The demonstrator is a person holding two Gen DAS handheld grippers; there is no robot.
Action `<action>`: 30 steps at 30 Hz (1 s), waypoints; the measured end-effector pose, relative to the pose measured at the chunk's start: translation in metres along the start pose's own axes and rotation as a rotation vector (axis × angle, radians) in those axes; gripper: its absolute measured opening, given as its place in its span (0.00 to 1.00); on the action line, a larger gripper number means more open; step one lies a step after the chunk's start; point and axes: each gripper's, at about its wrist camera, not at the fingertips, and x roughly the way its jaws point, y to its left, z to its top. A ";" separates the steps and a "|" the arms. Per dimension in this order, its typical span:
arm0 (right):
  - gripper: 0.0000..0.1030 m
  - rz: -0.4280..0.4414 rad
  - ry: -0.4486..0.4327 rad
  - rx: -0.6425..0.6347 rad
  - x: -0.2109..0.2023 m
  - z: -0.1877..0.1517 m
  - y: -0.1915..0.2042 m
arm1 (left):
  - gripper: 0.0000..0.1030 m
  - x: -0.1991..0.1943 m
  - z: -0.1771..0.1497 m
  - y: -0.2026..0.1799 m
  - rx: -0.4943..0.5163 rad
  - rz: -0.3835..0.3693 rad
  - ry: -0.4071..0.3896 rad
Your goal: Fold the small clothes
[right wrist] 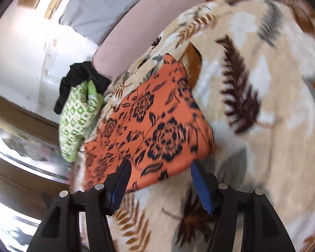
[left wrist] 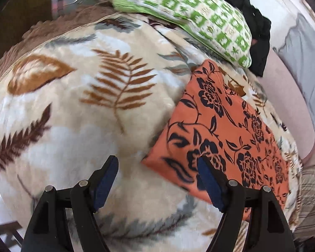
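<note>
An orange cloth with black flowers point(left wrist: 224, 130) lies folded in a flat rectangle on a cream blanket with leaf prints point(left wrist: 77, 105). My left gripper point(left wrist: 158, 168) is open and empty above the blanket, its right finger over the cloth's near corner. In the right wrist view the same orange cloth point(right wrist: 153, 126) lies just ahead of my right gripper point(right wrist: 160, 170), which is open and empty over the cloth's near edge. A green and white patterned cloth point(left wrist: 189, 19) and a black garment point(left wrist: 254, 27) lie beyond it.
The leaf blanket point(right wrist: 262, 84) covers a bed. A pink sheet point(left wrist: 287, 109) and a grey cloth point(left wrist: 304, 63) lie at the bed's far side by a white wall. A shiny wooden frame point(right wrist: 21, 130) runs along the left in the right wrist view.
</note>
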 end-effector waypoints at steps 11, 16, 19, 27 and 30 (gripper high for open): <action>0.60 0.083 -0.032 -0.102 0.006 -0.014 0.032 | 0.76 -0.016 -0.044 -0.027 0.211 0.046 -0.120; 0.36 0.091 -0.004 -0.160 0.034 -0.008 0.049 | 0.76 0.015 -0.049 -0.063 0.309 0.051 -0.078; 0.36 0.085 0.007 -0.141 0.048 -0.004 0.049 | 0.76 0.023 -0.046 -0.075 0.322 0.049 -0.084; 0.37 -0.026 0.096 -0.090 0.085 0.000 0.029 | 0.78 0.057 -0.056 -0.095 0.429 0.173 -0.037; 0.37 -0.050 0.147 -0.065 0.096 -0.002 0.021 | 0.78 0.048 -0.054 -0.092 0.419 0.152 -0.048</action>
